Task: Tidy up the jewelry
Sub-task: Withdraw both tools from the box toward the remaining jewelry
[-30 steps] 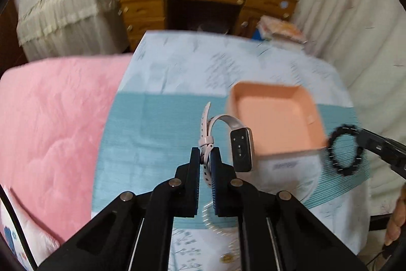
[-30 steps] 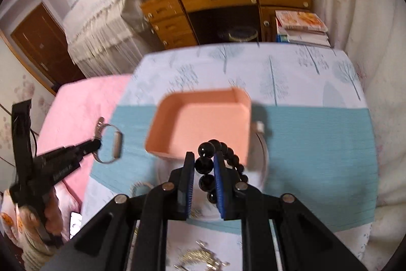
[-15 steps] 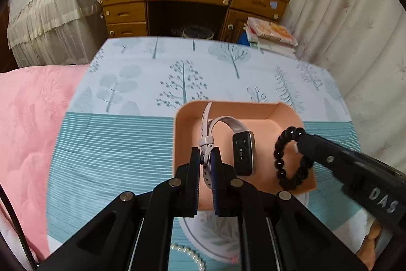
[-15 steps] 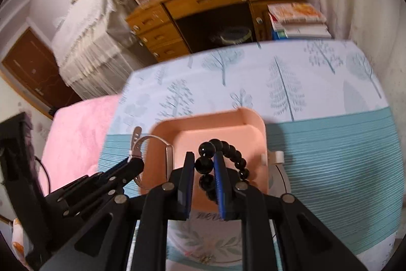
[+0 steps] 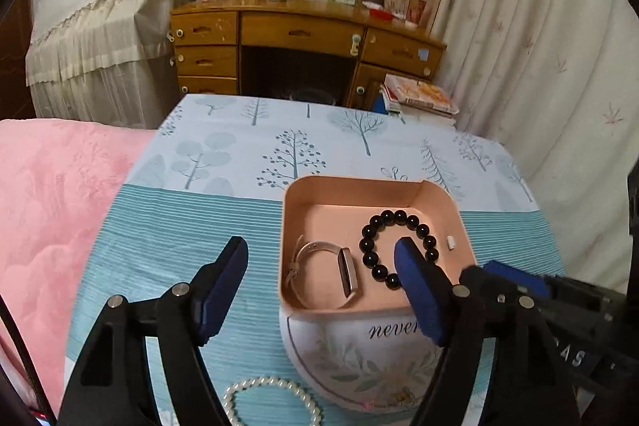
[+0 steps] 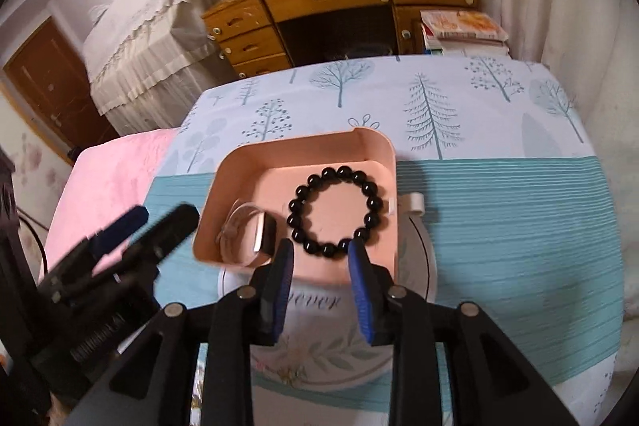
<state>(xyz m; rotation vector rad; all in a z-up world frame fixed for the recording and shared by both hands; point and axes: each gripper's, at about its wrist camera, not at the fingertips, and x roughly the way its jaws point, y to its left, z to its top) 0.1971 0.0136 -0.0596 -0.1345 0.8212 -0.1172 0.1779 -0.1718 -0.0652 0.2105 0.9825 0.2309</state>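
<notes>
A peach square tray [image 5: 455, 210] [image 6: 223, 182] sits on a white floral plate [image 5: 359, 366] [image 6: 319, 350] on the table. A pale-strapped watch [image 5: 319, 274] [image 6: 247, 230] lies in the tray's left part. A black bead bracelet [image 5: 395, 246] [image 6: 337, 210] lies flat in its right part. My left gripper [image 5: 321, 258] is wide open and empty above the tray's near edge. My right gripper [image 6: 321, 258] is open and empty just behind the bracelet. A pearl bracelet [image 5: 267, 402] lies on the cloth near the plate.
The table carries a tree-print and teal-striped cloth [image 5: 179, 226] [image 6: 511, 226]. A pink bed cover [image 5: 48, 206] lies to the left. A wooden desk [image 5: 303, 42], stacked books [image 5: 419, 94] and a curtain [image 5: 539, 46] stand behind. A small white tube [image 6: 413, 204] lies by the tray's right side.
Both grippers have opened. The watch has dropped from the left gripper into the tray and the black bead bracelet from the right. Both grippers have drawn back a little.
</notes>
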